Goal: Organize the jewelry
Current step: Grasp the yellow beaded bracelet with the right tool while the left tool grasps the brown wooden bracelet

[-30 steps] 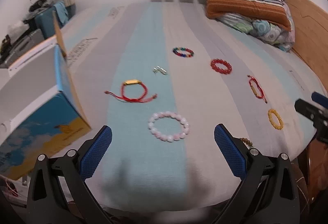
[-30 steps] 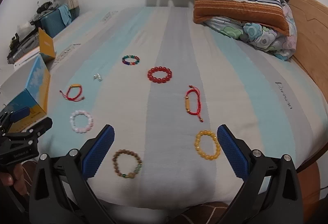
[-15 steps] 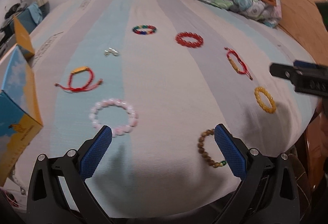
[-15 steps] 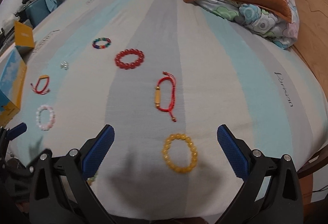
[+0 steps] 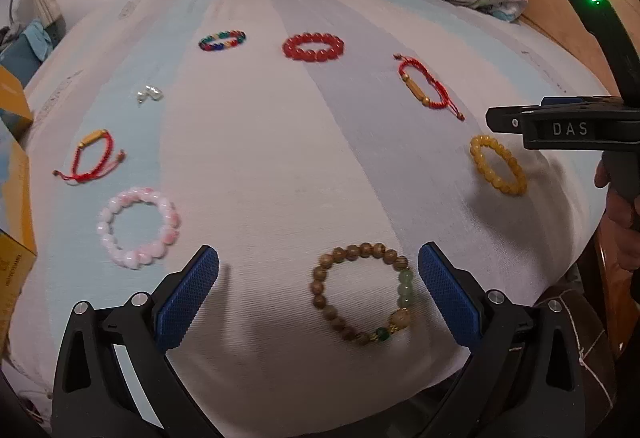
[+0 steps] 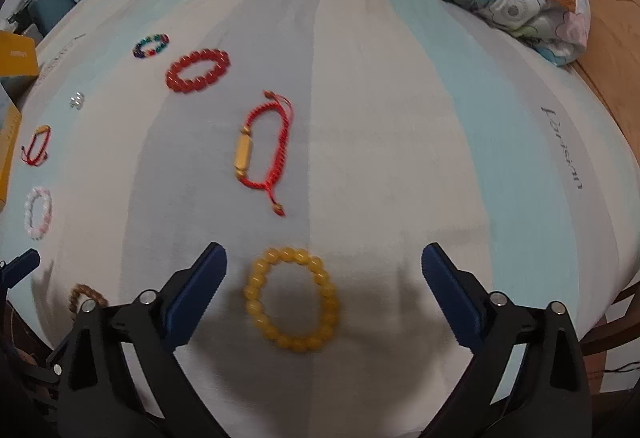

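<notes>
Left claw (image 5: 318, 294), wide open and empty, frames the brown wooden-bead bracelet (image 5: 362, 294) lying on the striped bed (image 5: 260, 165). Right claw (image 6: 324, 290), equally spread and empty, frames the yellow bead bracelet (image 6: 292, 298) near the bed's front edge.

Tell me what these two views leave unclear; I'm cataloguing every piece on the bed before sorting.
- Brown bead bracelet, right wrist view: mostly hidden behind the right claw; whole only in the left view.
- Small silver items, both views: too small and blurred to identify.
- Blue-and-yellow box, left wrist view: cut off by the frame edge, contents unseen.
- Multicoloured bracelet: motion-blurred, bead count unreadable.
</notes>
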`<state>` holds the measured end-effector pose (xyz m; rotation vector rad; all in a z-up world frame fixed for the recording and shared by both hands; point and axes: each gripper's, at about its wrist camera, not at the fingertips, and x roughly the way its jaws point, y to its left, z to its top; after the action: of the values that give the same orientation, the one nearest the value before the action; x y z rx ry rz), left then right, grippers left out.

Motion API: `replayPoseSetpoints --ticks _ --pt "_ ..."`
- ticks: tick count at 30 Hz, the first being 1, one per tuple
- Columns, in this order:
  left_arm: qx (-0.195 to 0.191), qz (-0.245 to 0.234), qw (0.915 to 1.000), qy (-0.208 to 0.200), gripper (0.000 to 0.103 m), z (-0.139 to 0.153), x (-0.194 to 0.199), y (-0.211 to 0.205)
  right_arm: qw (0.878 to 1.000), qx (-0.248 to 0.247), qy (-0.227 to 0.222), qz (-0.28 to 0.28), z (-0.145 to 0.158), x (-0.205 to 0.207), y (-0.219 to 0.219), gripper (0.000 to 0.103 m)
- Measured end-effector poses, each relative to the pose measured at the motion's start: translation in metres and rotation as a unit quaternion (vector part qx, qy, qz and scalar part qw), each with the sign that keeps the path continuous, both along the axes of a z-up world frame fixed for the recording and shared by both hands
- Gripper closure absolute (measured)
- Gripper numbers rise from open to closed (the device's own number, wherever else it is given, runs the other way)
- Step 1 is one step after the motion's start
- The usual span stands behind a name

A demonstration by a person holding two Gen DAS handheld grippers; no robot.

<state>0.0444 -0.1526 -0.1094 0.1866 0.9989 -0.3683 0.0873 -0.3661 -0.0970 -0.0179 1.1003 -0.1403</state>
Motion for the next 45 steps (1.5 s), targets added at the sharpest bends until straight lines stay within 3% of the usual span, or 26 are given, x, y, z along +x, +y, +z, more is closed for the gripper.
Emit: replayPoseSetpoints --ticks 5,10,15,24,28,31,33,34,35,45 --pt "-0.002 0.005 0.9998 0.017 0.006 -0.013 0.002 -0.006 1.000 0.004 0.019 -0.002 -0.013 -0.003 -0.008 0.023" --pt "0.004 0.008 0.9998 0.020 0.006 -0.020 0.003 -0.006 0.999 0.006 0.042 0.001 -0.029 -0.006 -0.010 0.041" --pt "0.018 0.008 0.9997 0.014 0.012 -0.023 0.002 -0.008 0.999 0.002 0.047 0.011 -0.039 -0.008 -0.006 0.050" --pt "0.030 0.011 0.9994 0.010 0.034 -0.021 0.001 -0.002 0.999 0.028 0.030 0.018 -0.042 -0.016 -0.004 0.077" --pt "0.026 0.023 0.9993 0.014 0.054 -0.018 0.002 0.007 0.999 0.032 0.022 0.017 -0.042 -0.019 -0.002 0.092" --pt "0.019 0.026 0.9993 0.021 0.073 -0.015 0.004 0.014 0.999 0.042 0.018 0.012 -0.040 -0.019 -0.005 0.093" --pt "0.022 0.021 0.9994 0.017 0.080 -0.014 0.004 0.016 0.999 0.042 0.015 0.010 -0.038 -0.017 -0.007 0.094" --pt "0.020 0.019 0.9994 0.020 0.094 -0.013 0.004 0.018 0.999 0.042 0.012 0.009 -0.037 -0.018 -0.007 0.094" --pt "0.018 0.017 0.9994 0.023 0.101 -0.012 0.004 0.019 0.999 0.043 0.010 0.008 -0.036 -0.019 -0.007 0.094" --pt "0.001 0.005 0.9996 0.028 0.103 0.000 0.001 0.022 0.998 0.057 -0.023 0.002 -0.013 -0.028 -0.004 0.094"
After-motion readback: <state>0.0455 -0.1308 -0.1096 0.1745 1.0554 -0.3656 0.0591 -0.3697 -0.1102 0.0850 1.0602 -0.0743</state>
